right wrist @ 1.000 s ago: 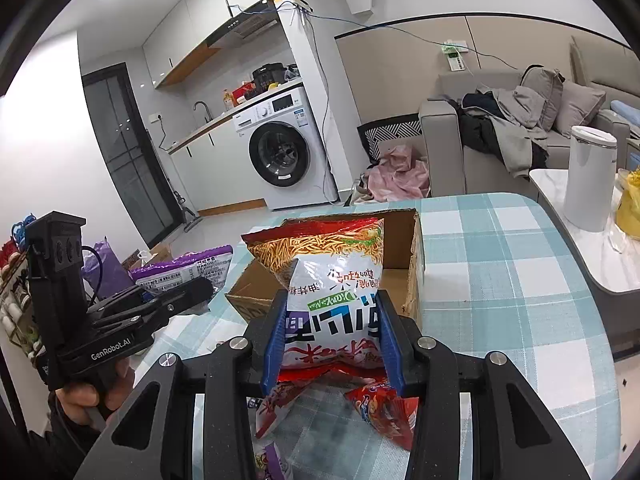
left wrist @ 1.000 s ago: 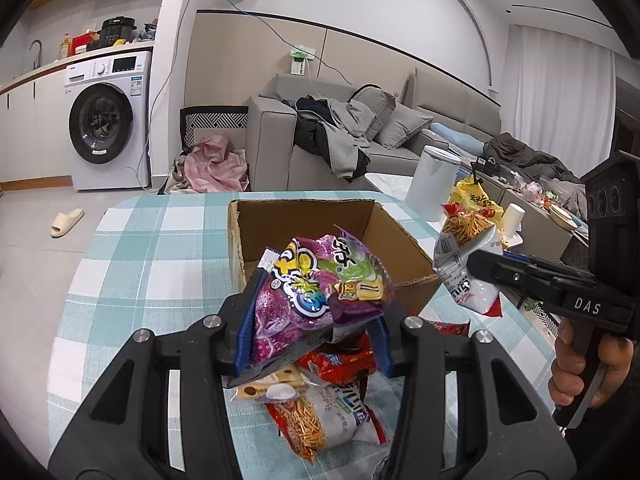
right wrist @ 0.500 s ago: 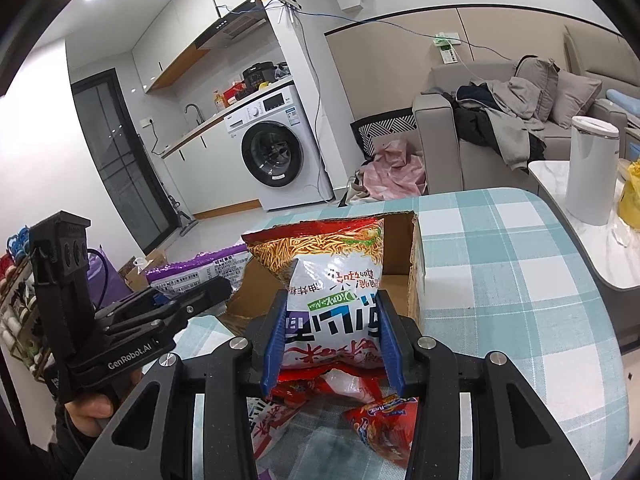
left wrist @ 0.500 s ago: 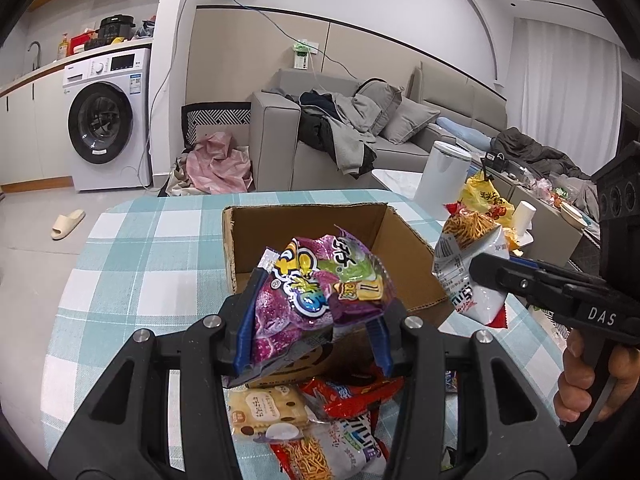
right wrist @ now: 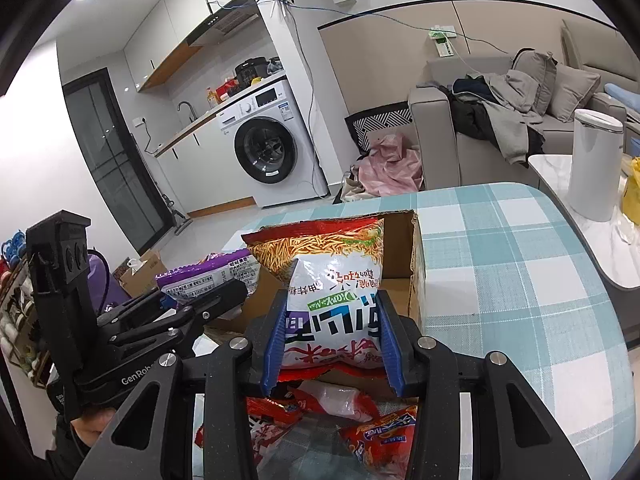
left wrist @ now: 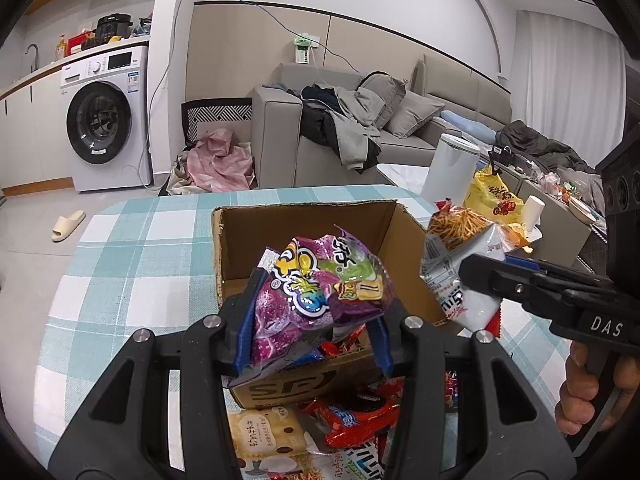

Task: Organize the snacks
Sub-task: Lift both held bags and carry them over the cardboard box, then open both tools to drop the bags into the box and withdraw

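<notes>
My left gripper [left wrist: 314,320] is shut on a purple snack bag [left wrist: 320,284] and holds it above the near edge of an open cardboard box [left wrist: 240,236]. My right gripper [right wrist: 332,340] is shut on a white and red noodle snack bag [right wrist: 332,276], held beside the box's right wall [right wrist: 416,252]. The noodle bag also shows in the left wrist view [left wrist: 460,264], and the purple bag in the right wrist view [right wrist: 208,276]. The box looks empty inside.
Several loose snack packets lie on the checked tablecloth [left wrist: 132,248] in front of the box: a biscuit pack [left wrist: 268,432] and red packets [left wrist: 356,416]. A white bin [right wrist: 592,160] and a low table stand to the right, a sofa behind.
Both grippers have moved forward with their bags toward the box. The box looms nearer and the loose packets have slid lower in both views.
</notes>
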Demonstrator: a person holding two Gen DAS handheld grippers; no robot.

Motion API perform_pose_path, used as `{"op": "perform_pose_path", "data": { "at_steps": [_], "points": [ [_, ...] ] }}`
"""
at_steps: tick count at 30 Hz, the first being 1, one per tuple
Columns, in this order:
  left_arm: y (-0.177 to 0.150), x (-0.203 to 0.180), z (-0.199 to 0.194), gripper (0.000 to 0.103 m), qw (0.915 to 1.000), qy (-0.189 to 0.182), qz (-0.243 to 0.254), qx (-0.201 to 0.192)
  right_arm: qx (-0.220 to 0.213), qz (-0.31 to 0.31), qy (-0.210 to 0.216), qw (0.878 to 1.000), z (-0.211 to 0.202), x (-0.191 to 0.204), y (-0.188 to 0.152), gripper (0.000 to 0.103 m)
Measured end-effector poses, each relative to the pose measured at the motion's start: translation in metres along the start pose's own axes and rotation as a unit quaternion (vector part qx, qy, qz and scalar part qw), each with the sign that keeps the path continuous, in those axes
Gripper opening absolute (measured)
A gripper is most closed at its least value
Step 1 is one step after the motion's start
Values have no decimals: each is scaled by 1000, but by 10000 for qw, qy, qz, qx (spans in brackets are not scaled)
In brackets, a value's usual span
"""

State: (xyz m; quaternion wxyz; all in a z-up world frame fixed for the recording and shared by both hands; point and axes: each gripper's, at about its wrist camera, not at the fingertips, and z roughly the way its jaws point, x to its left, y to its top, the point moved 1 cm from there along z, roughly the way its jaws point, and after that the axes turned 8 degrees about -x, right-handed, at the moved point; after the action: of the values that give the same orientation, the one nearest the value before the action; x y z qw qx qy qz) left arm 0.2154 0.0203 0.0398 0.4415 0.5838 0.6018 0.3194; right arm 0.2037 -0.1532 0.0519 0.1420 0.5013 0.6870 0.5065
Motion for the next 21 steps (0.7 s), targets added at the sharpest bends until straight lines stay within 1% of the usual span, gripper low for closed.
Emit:
{"op": "perform_pose_path", "data": {
  "at_steps": [13, 16, 21],
  "points": [
    [-9, 3, 28, 43, 9999, 70, 42, 151, 57, 5, -50, 10000, 29, -3, 4, 42],
    [-12, 3, 33, 43, 9997, 123, 83, 182, 53, -81, -125, 9999, 35, 1, 5, 42],
    [-17, 2, 38, 43, 9996, 150, 138, 219, 136, -43, -153, 9998, 50, -2, 4, 42]
  ]
}}
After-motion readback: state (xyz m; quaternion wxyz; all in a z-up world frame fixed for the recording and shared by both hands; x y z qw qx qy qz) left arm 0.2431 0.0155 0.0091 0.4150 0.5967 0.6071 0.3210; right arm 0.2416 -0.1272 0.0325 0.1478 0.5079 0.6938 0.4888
